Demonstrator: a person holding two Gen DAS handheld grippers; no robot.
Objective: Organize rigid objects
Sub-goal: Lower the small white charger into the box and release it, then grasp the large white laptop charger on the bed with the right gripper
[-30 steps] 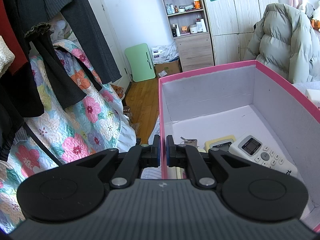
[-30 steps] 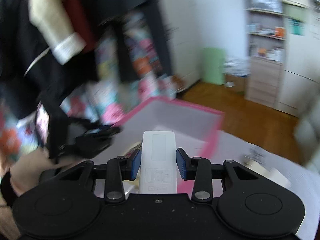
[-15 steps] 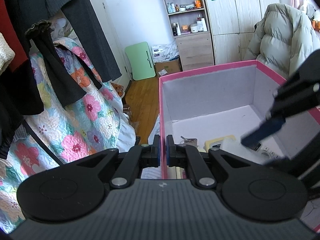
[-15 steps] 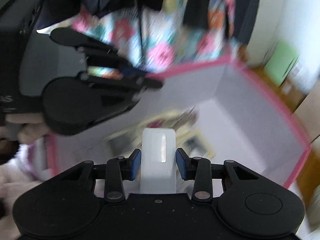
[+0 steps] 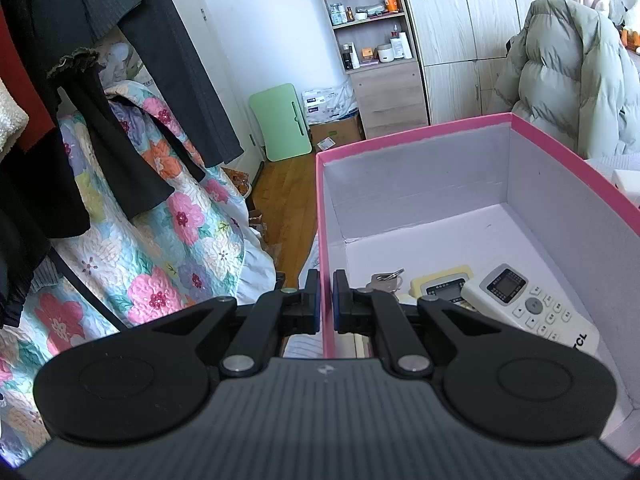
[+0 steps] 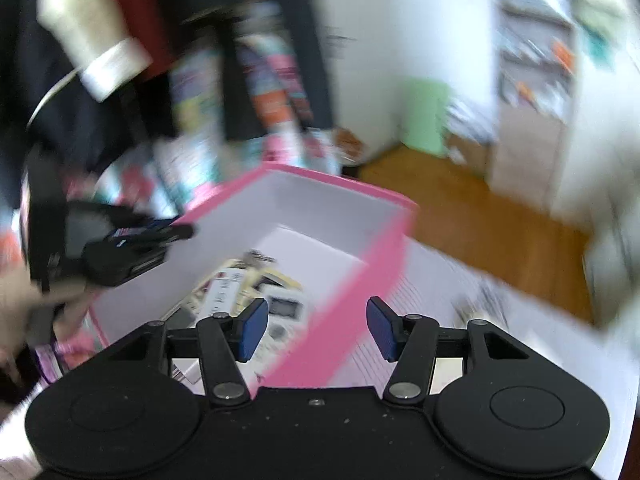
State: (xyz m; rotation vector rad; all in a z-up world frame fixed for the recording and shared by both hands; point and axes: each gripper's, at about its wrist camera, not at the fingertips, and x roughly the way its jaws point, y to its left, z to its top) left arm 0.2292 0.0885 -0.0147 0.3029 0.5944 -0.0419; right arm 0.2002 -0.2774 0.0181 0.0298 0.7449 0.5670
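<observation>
A pink box [image 5: 412, 132] with grey inner walls stands in front of me. My left gripper [image 5: 326, 304] is shut on its left wall near the front corner. On the box floor lie a white remote with a screen [image 5: 532, 308], a yellow device [image 5: 440, 286] and keys [image 5: 384, 278]. In the blurred right wrist view my right gripper [image 6: 318, 330] hovers over the box's right wall [image 6: 340, 320]. Its jaws are opening, with nothing held between them. A slim white remote [image 6: 220, 296] lies loose in the box beside the screen remote [image 6: 284, 308]. The left gripper [image 6: 140, 240] shows at the left there.
Dark clothes [image 5: 80, 80] and a floral quilt [image 5: 168, 240] hang left of the box. Behind are a wooden floor [image 5: 288, 200], a green board [image 5: 280, 120], a shelf unit [image 5: 372, 40] and a puffer jacket [image 5: 572, 80]. White bedding [image 6: 460, 300] lies right of the box.
My right gripper let go of the slim white remote into the box, spread its jaws and drew back out of the left wrist view. The left gripper stayed clamped on the wall.
</observation>
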